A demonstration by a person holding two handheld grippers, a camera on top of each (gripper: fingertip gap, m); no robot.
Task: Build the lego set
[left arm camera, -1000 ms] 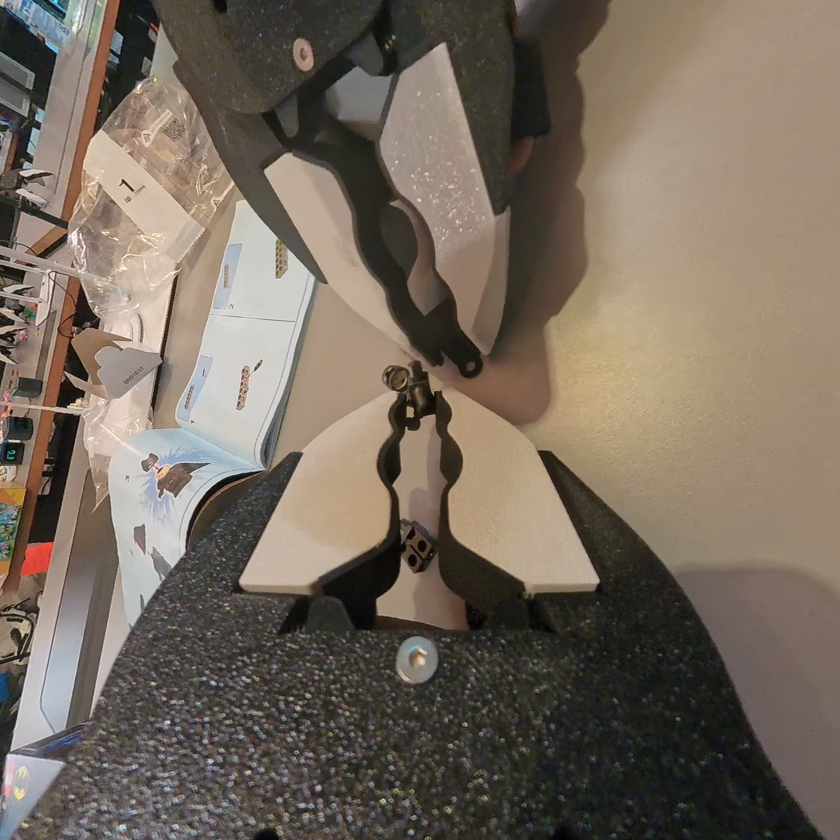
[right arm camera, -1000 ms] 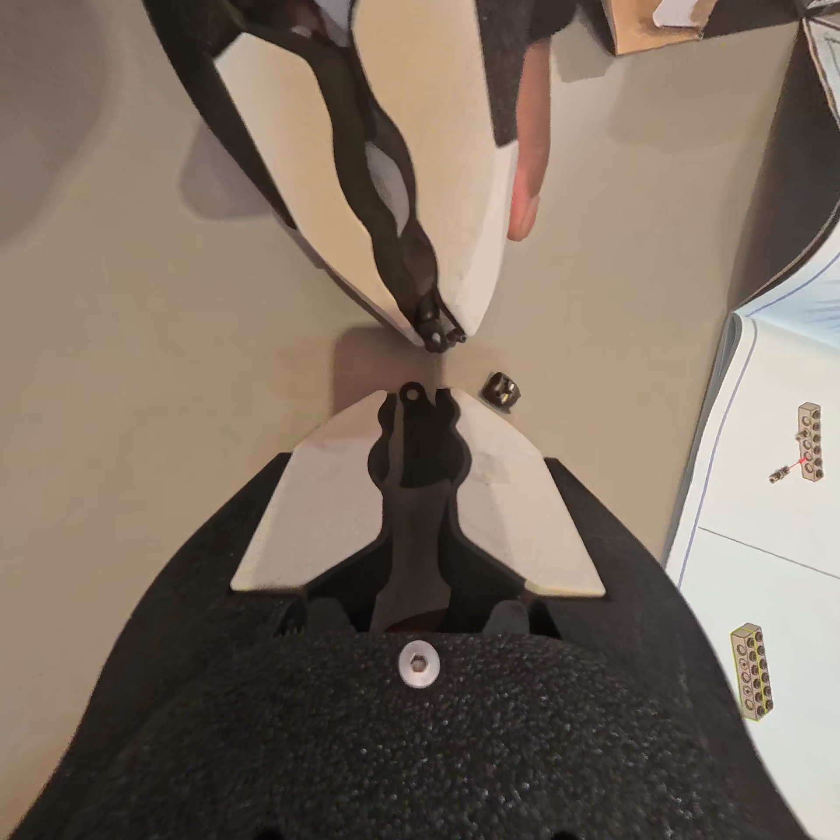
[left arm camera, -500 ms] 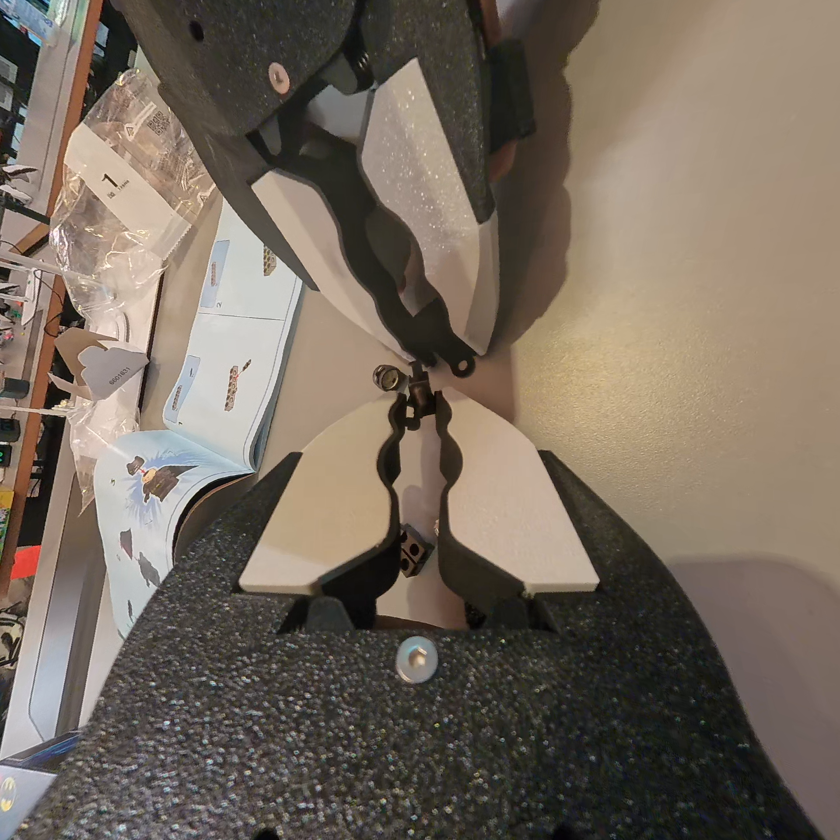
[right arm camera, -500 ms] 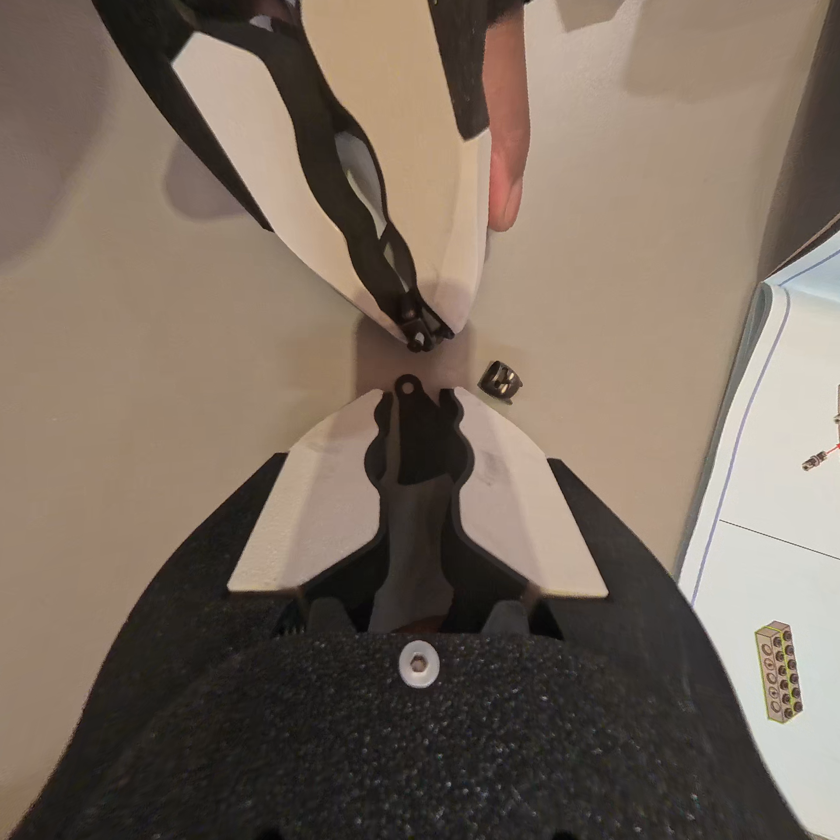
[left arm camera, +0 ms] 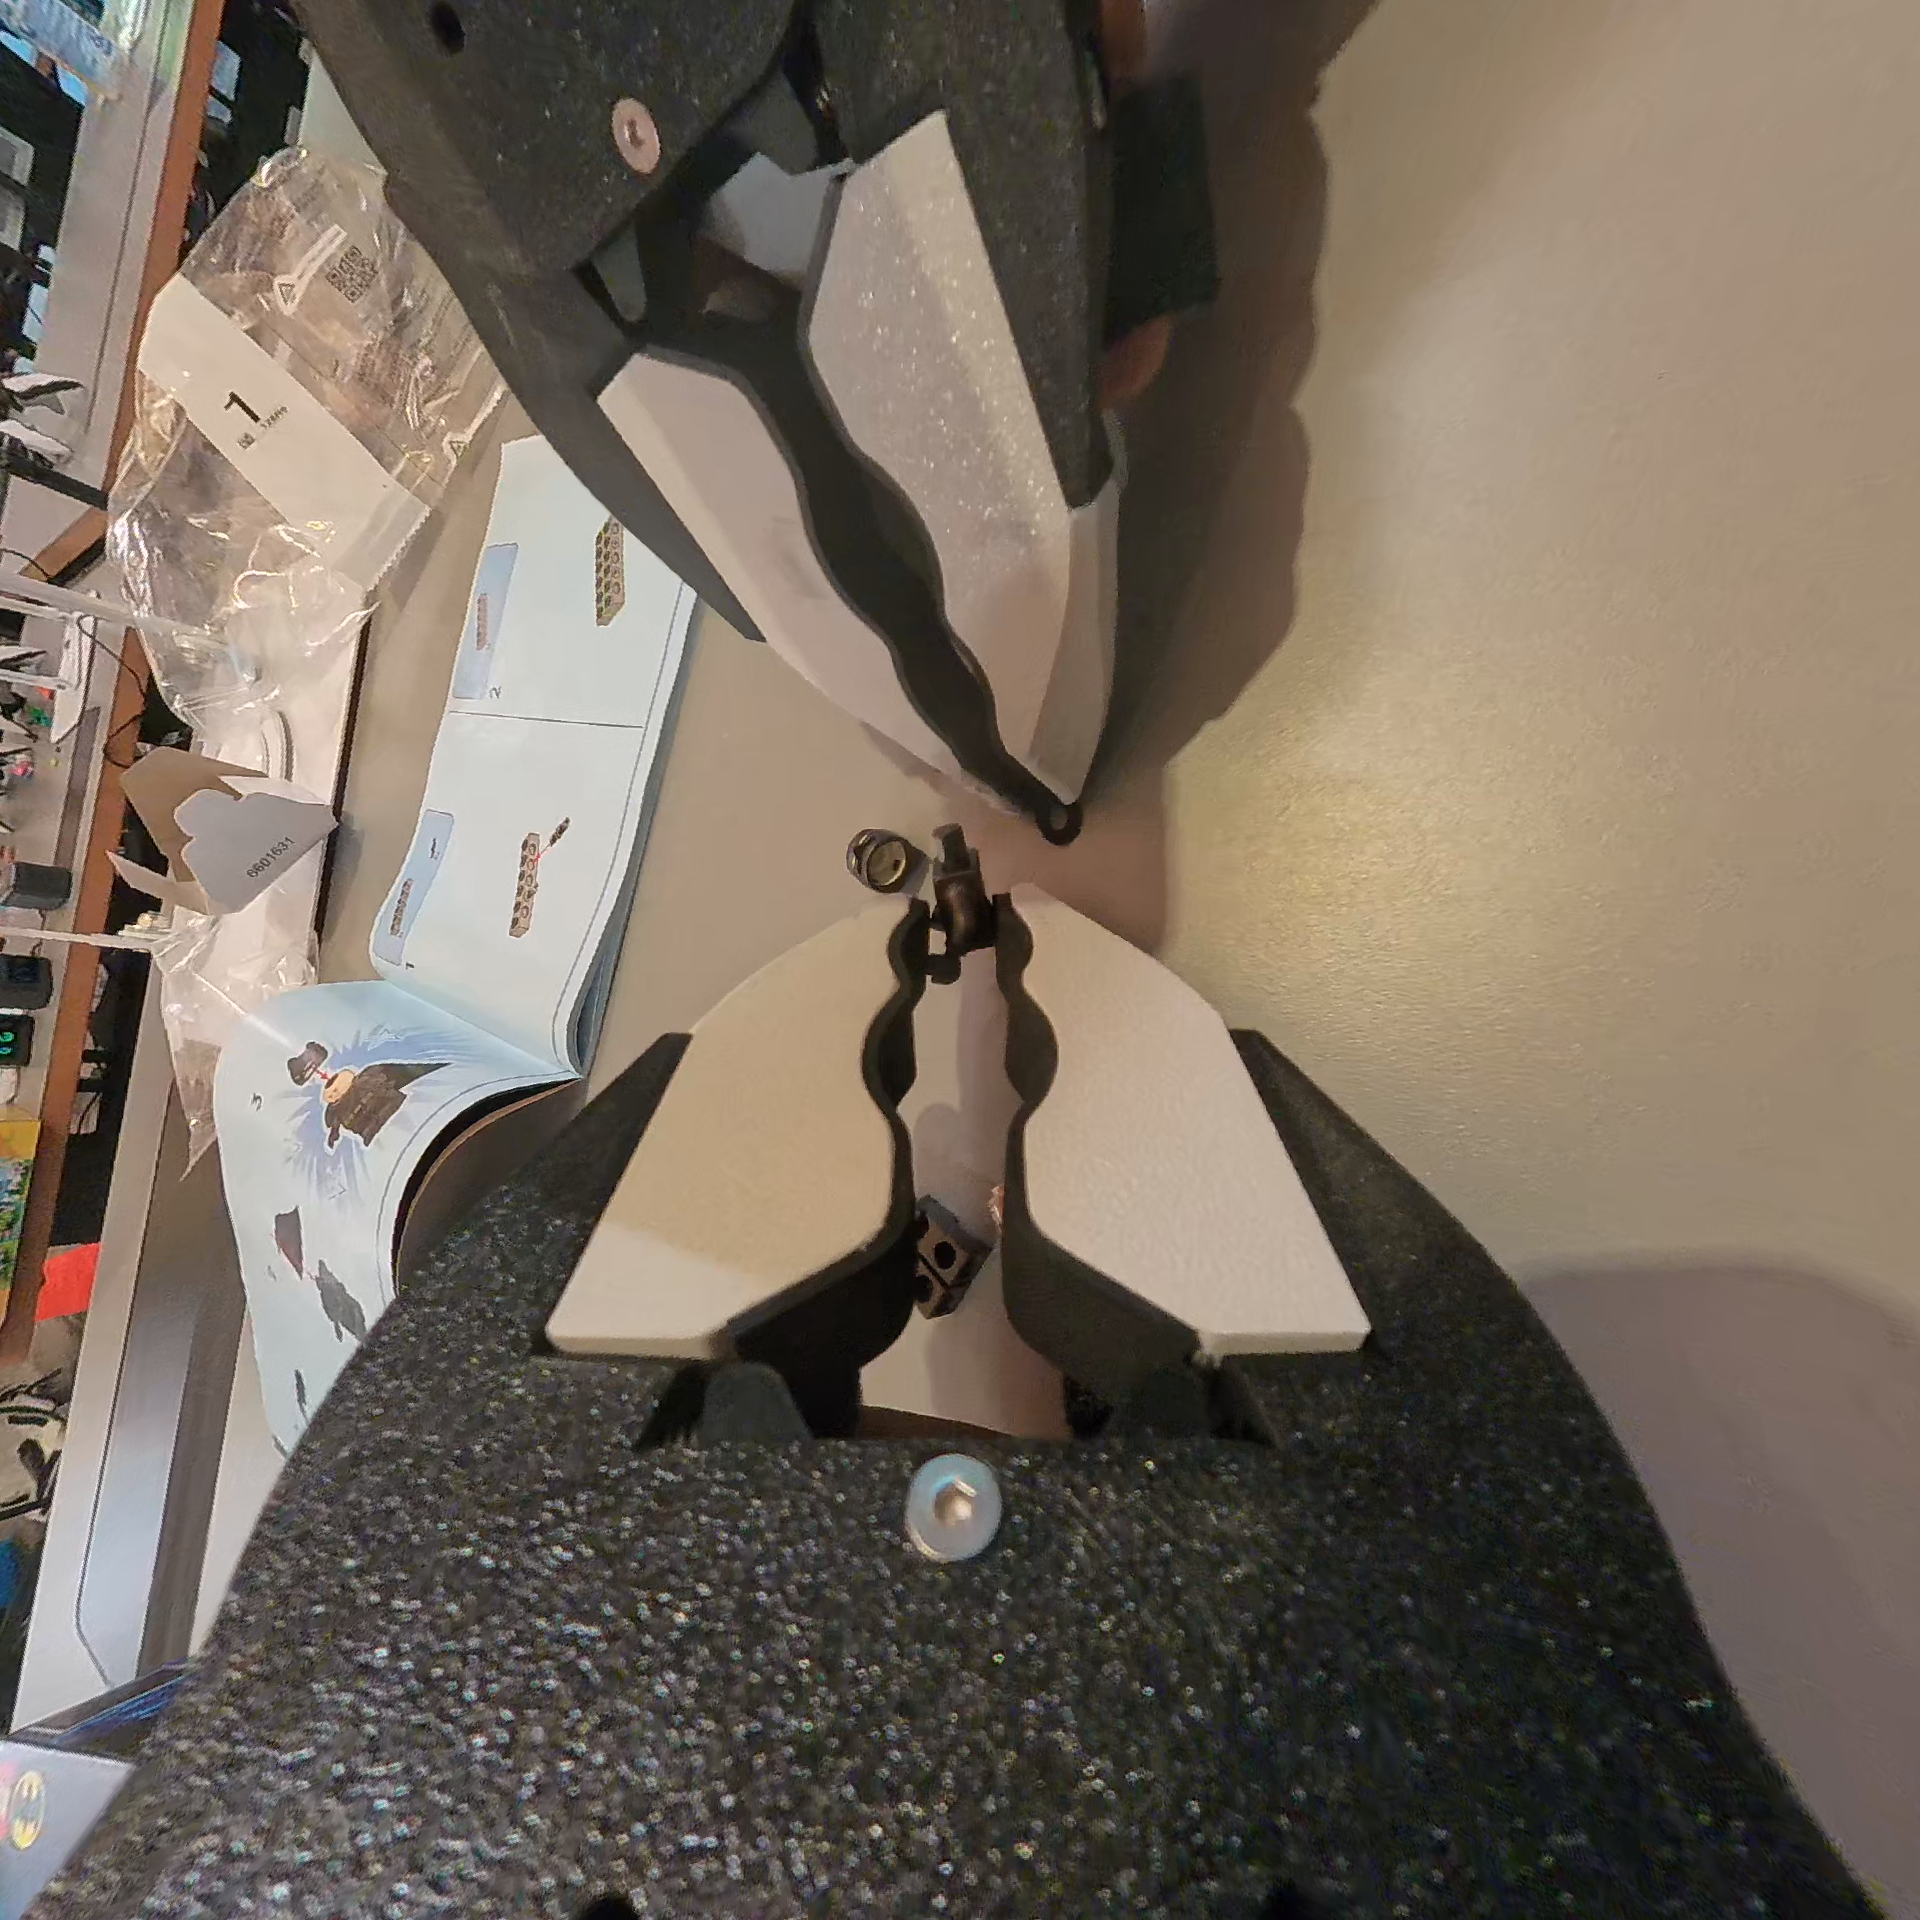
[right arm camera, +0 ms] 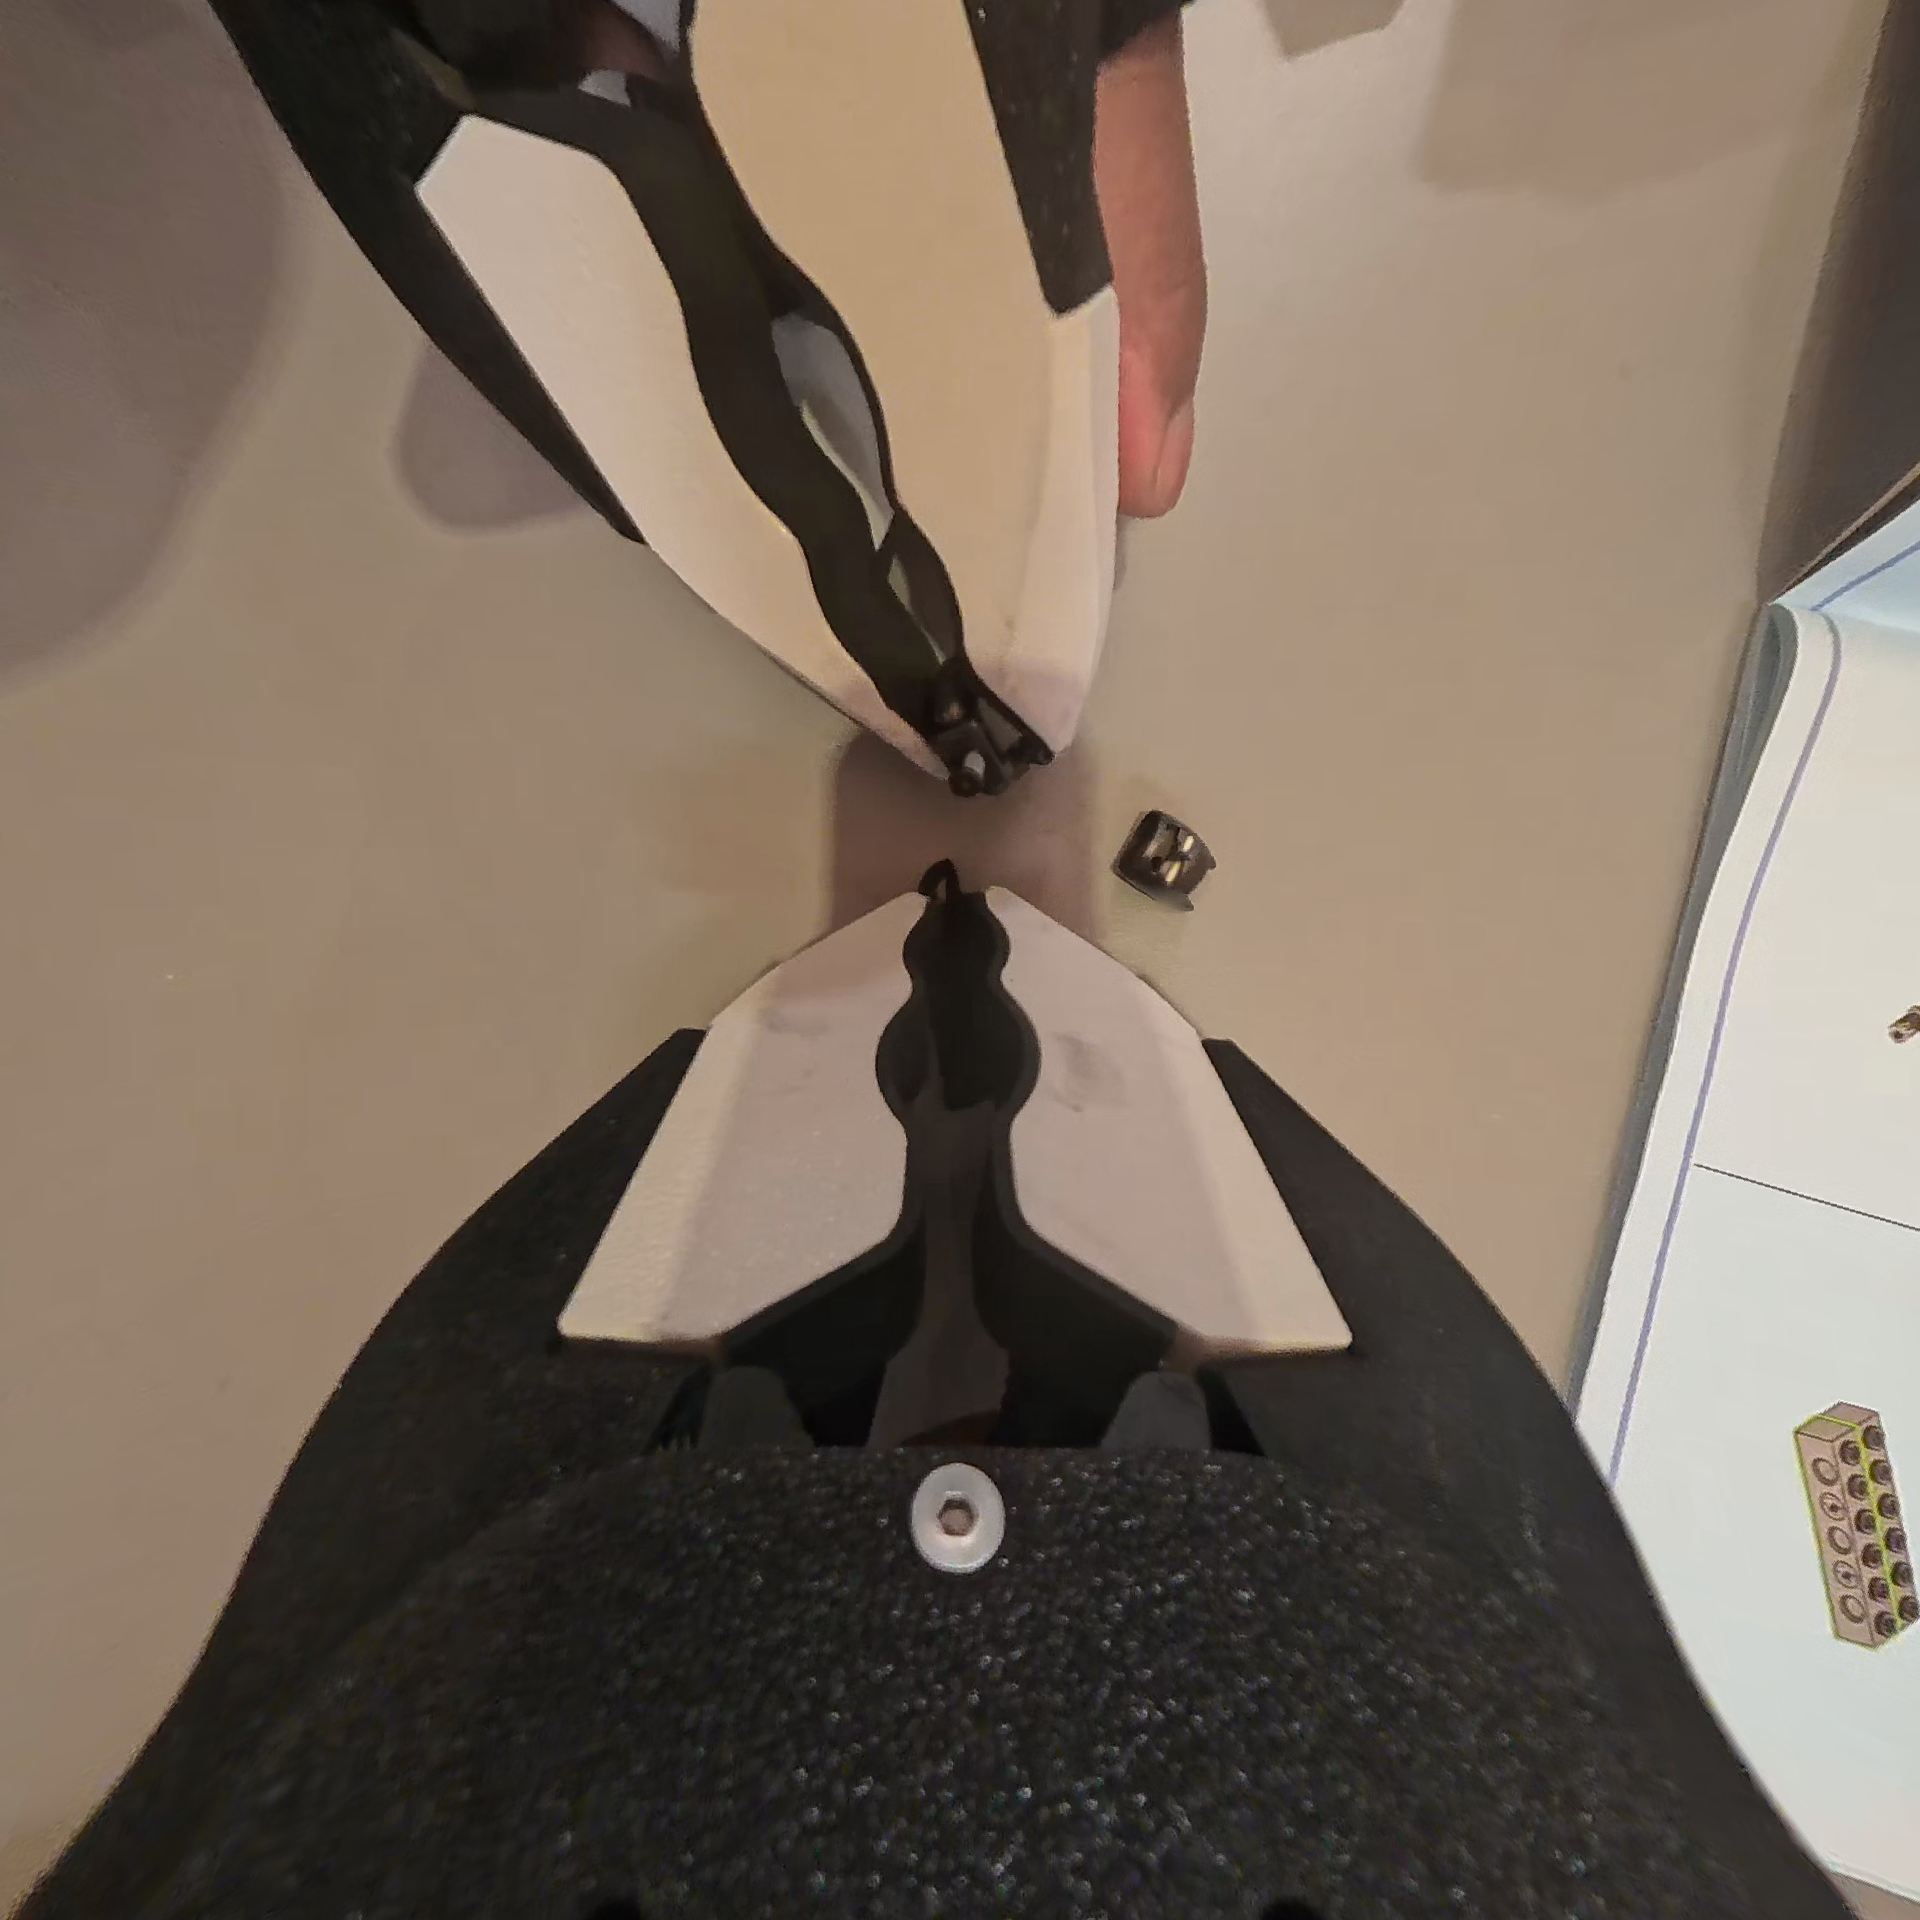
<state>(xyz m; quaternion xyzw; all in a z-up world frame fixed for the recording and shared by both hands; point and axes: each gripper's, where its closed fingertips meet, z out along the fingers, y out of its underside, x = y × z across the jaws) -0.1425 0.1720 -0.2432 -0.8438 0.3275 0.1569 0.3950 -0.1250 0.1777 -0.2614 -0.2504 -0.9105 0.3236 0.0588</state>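
My left gripper (left arm camera: 956, 920) is shut on a small black connector pin (left arm camera: 958, 883) that sticks out past its fingertips. In the right wrist view the left gripper (right arm camera: 987, 756) comes in from the top with the pin (right arm camera: 971, 767) at its tip. My right gripper (right arm camera: 956, 899) faces it tip to tip, a short way off, with its fingers closed together and nothing visible between them. It also shows in the left wrist view (left arm camera: 1051, 816). A small black round piece (left arm camera: 878, 862) lies on the beige table just beside both tips, and shows in the right wrist view (right arm camera: 1164, 862).
An open instruction booklet (left arm camera: 540, 779) lies left of the grippers and shows in the right wrist view (right arm camera: 1787, 1039). A clear plastic bag (left arm camera: 270, 416) lies beyond it. A small black brick (left arm camera: 943, 1259) lies under my left gripper. A person's finger (right arm camera: 1153, 395) rests beside the left gripper.
My right gripper's fingers have closed together from a partly open stance. My left gripper keeps its hold on the black pin, and both grippers stay almost in place.
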